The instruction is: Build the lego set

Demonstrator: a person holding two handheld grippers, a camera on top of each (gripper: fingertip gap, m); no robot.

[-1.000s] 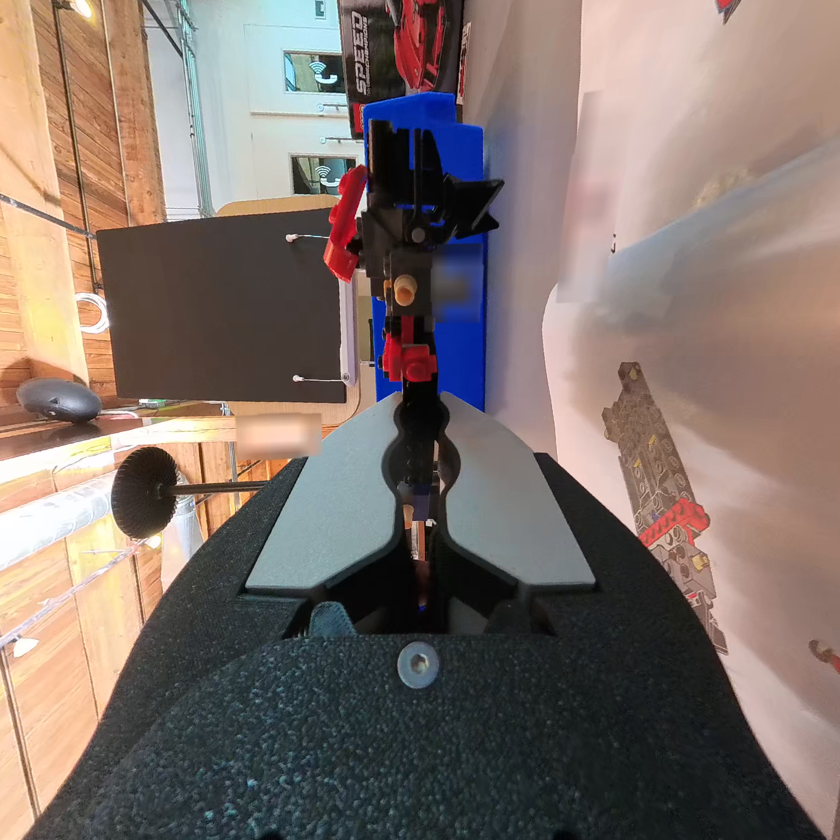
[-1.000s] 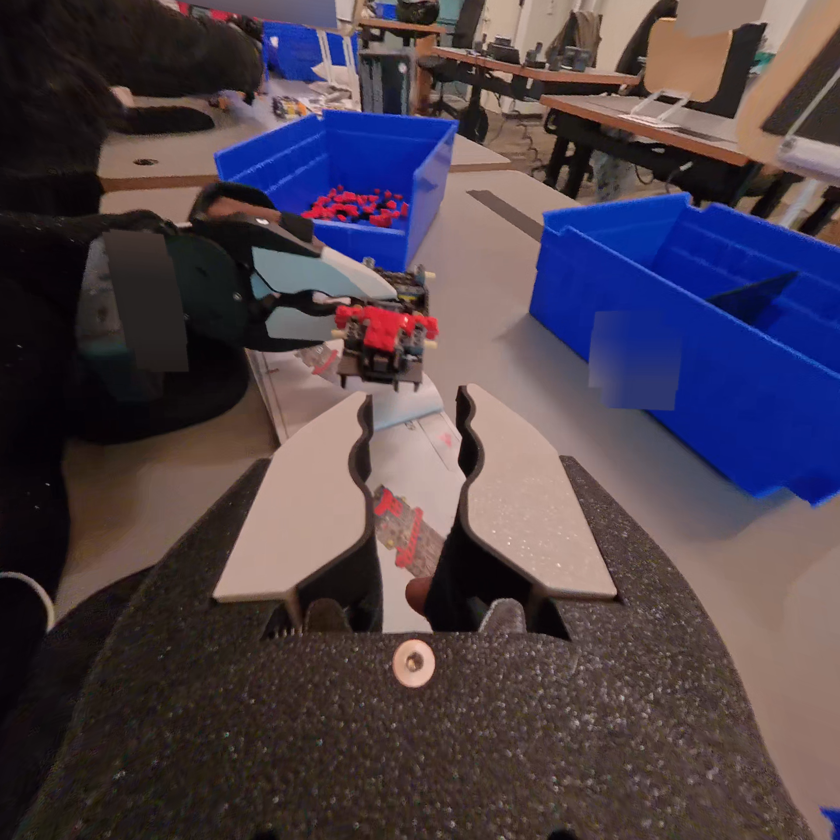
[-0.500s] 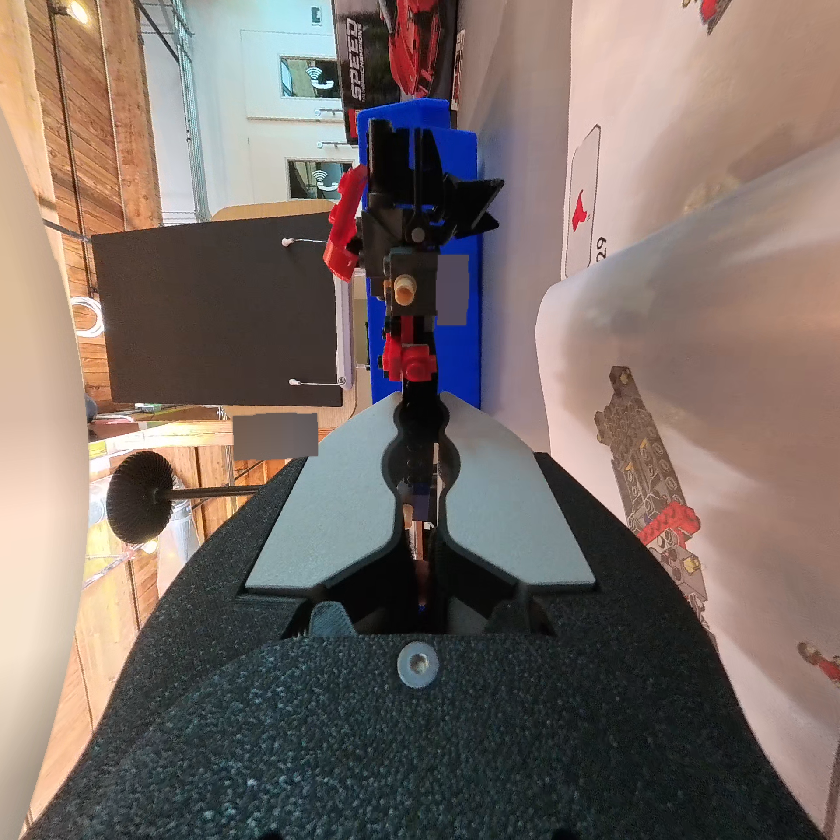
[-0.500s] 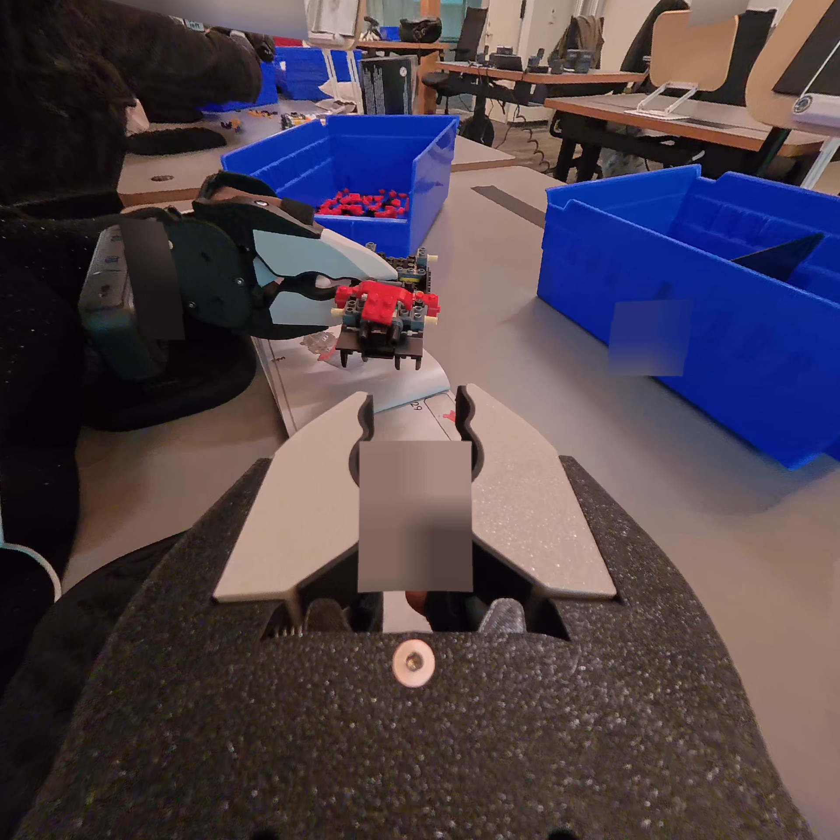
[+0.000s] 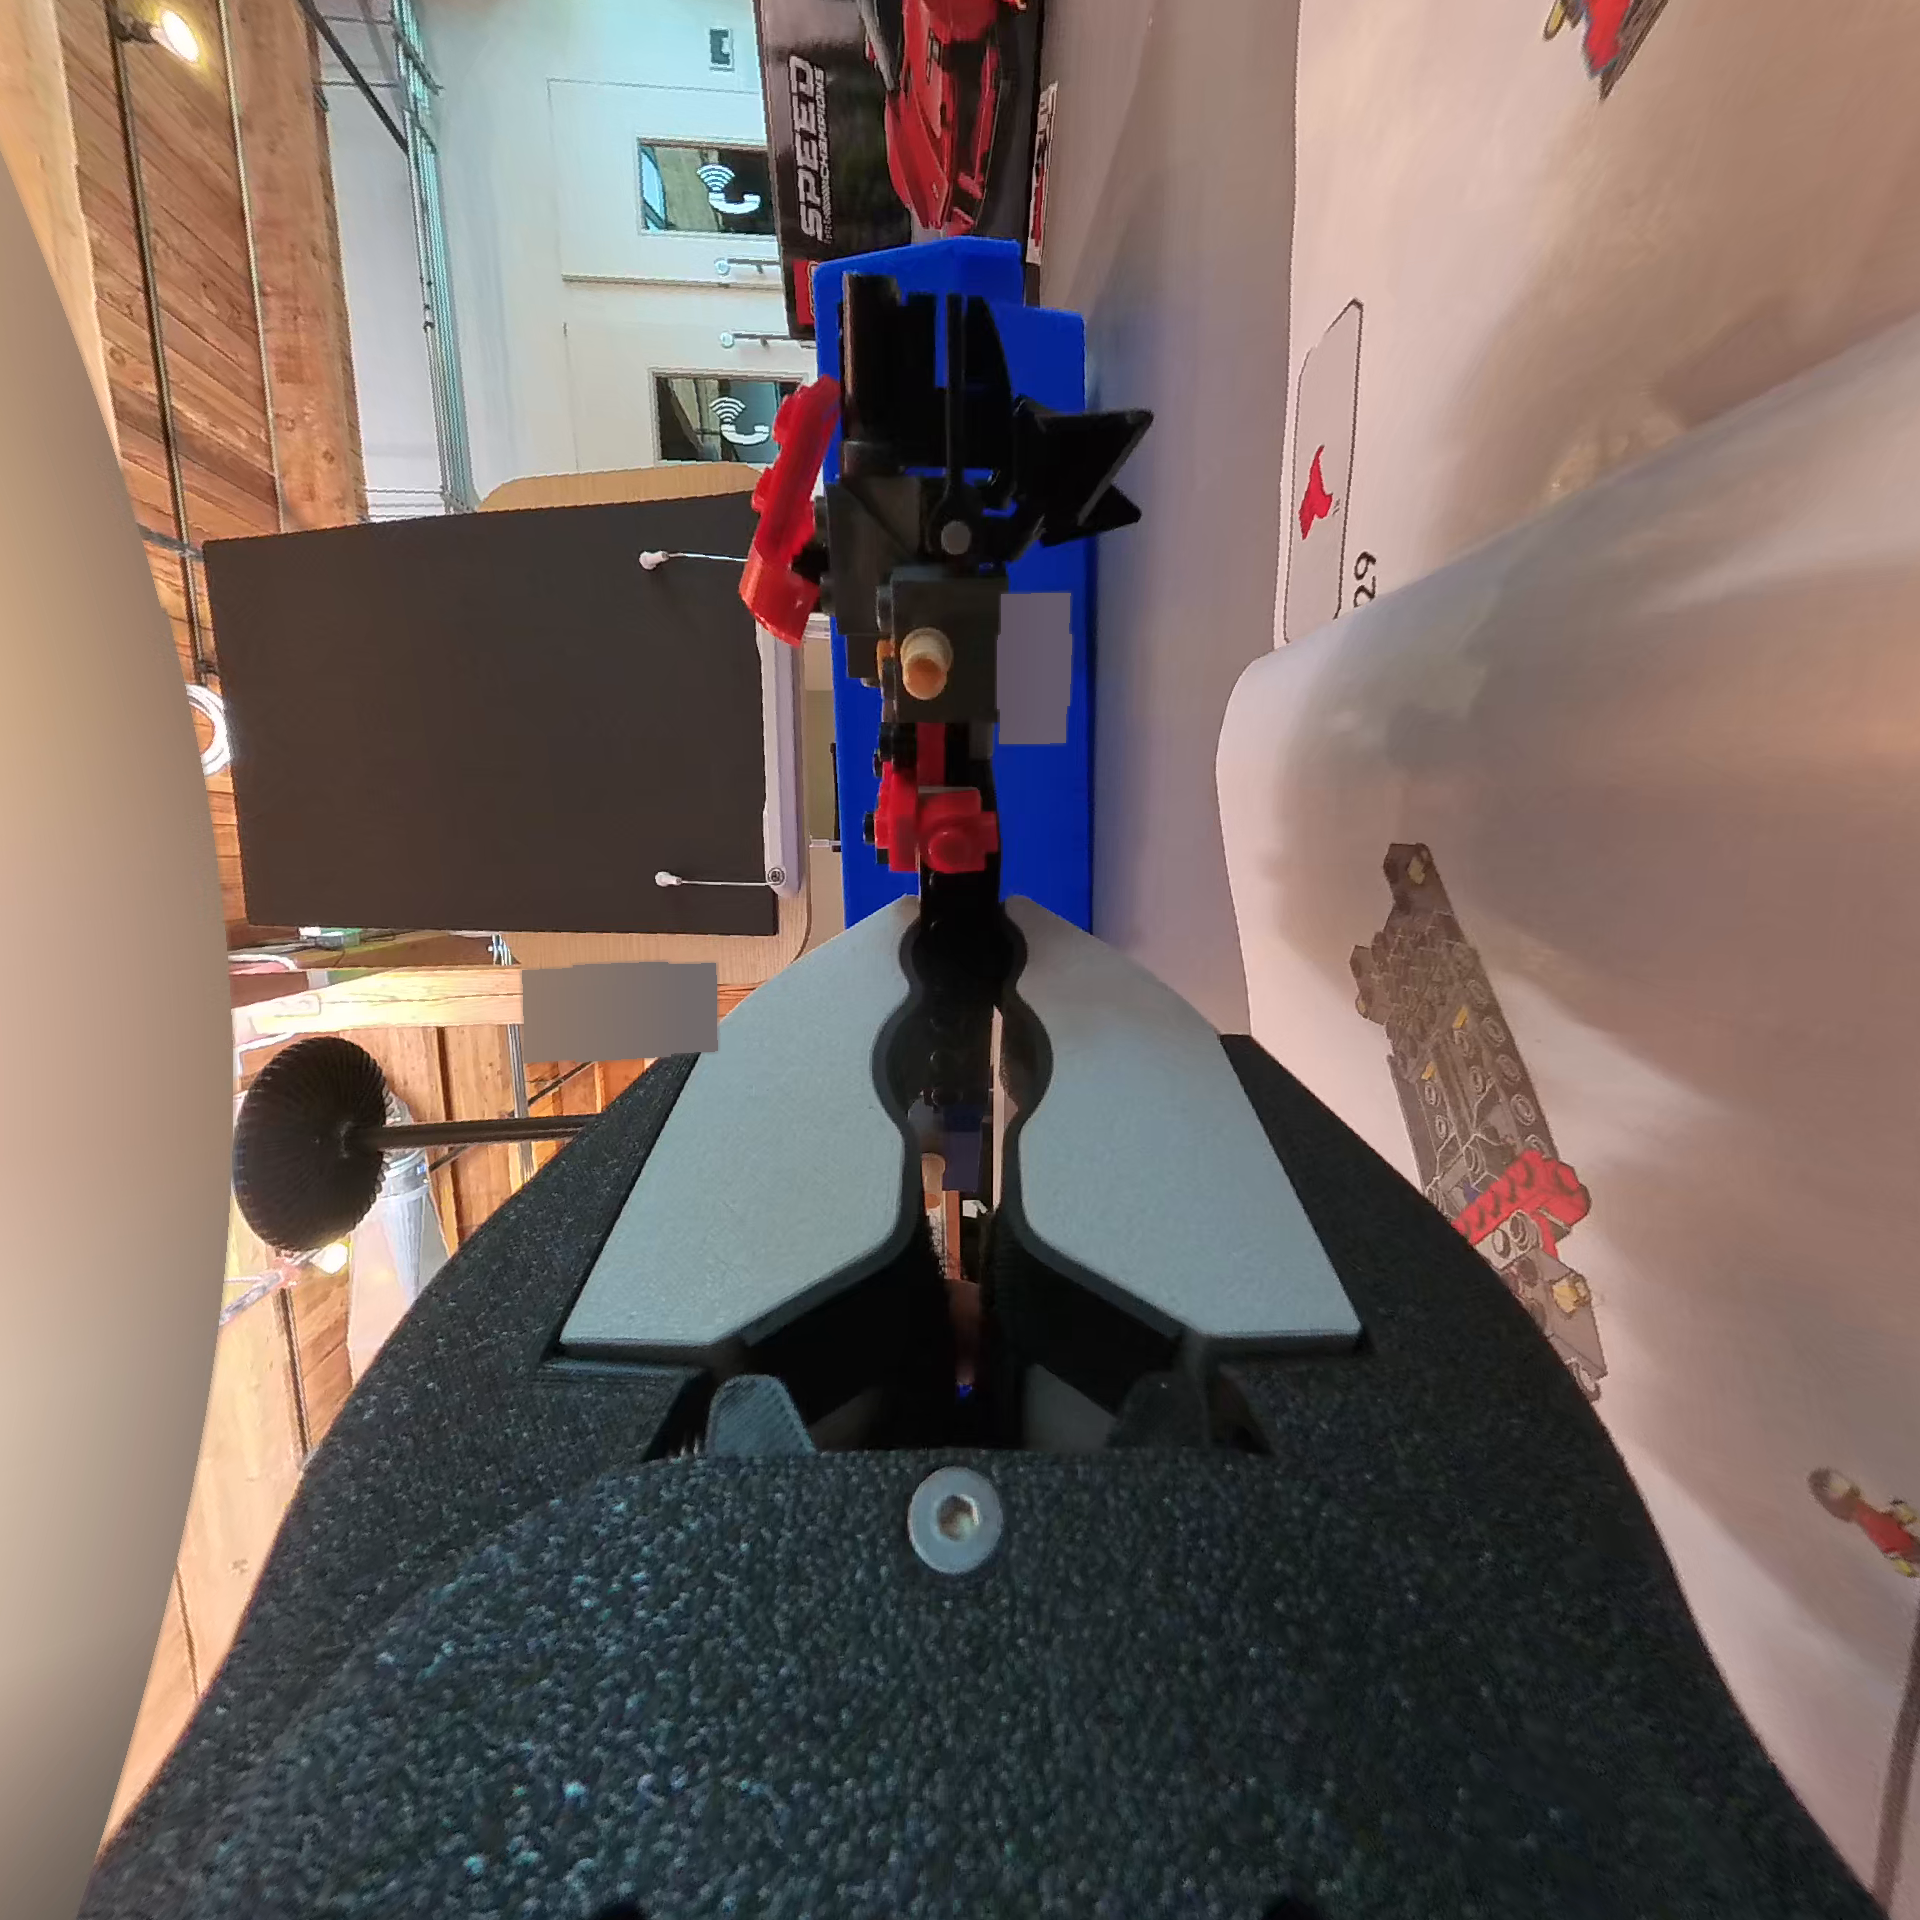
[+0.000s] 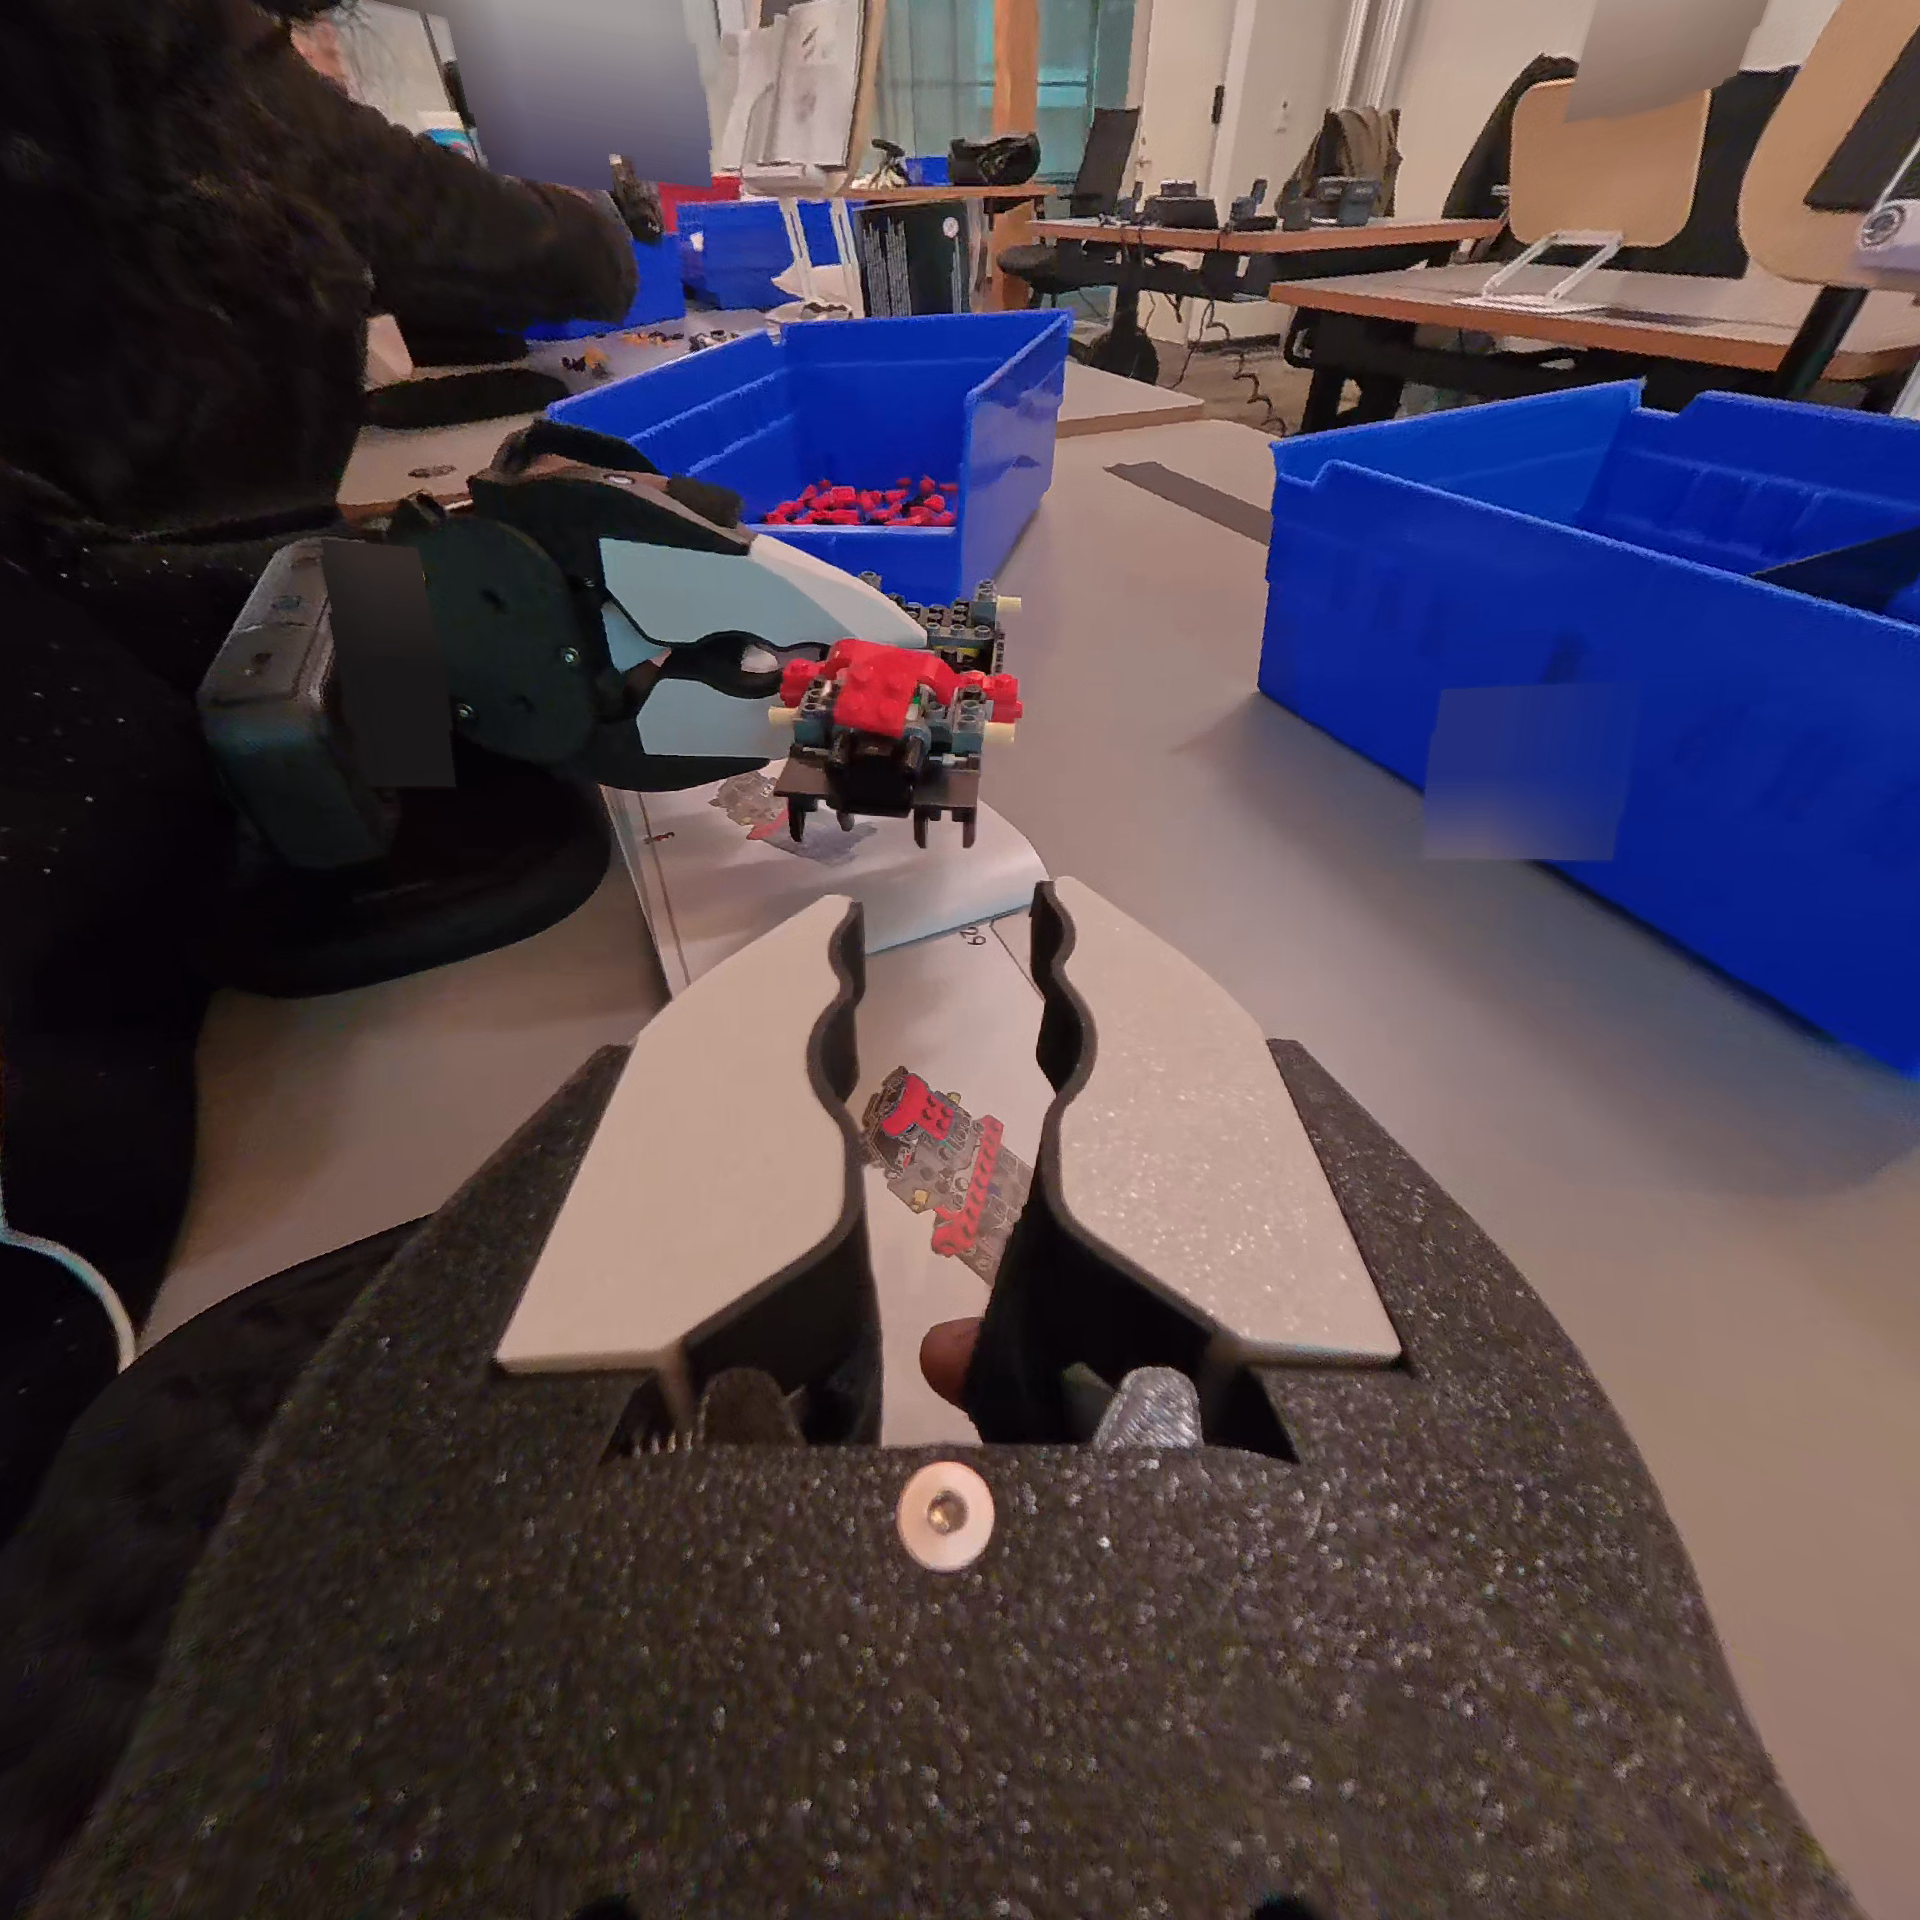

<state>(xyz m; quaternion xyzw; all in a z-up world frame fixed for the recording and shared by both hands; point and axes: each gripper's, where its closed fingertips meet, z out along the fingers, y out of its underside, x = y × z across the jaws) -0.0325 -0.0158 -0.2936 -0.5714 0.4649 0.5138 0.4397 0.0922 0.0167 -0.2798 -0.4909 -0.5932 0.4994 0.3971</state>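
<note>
The left gripper (image 6: 774, 686) is clamped on the half-built lego car (image 6: 894, 717), held in the air above the instruction booklet (image 6: 831, 883) on the desk (image 6: 1351, 1039), while the right gripper (image 6: 945, 925), jaws apart, hovers empty nearby.

Between the left gripper's (image 5: 961, 935) pale grey fingers (image 5: 790, 1122) sits a lego model (image 5: 935, 582) of black and dark grey with red pieces and a tan peg; beyond it a bright blue bin (image 5: 1049, 790). Under the right gripper (image 6: 945, 914), grey-fingered on speckled black foam, lies a white instruction booklet (image 6: 935, 1039) printed with a grey and red drawing, on a grey table (image 6: 1351, 1039)
</note>
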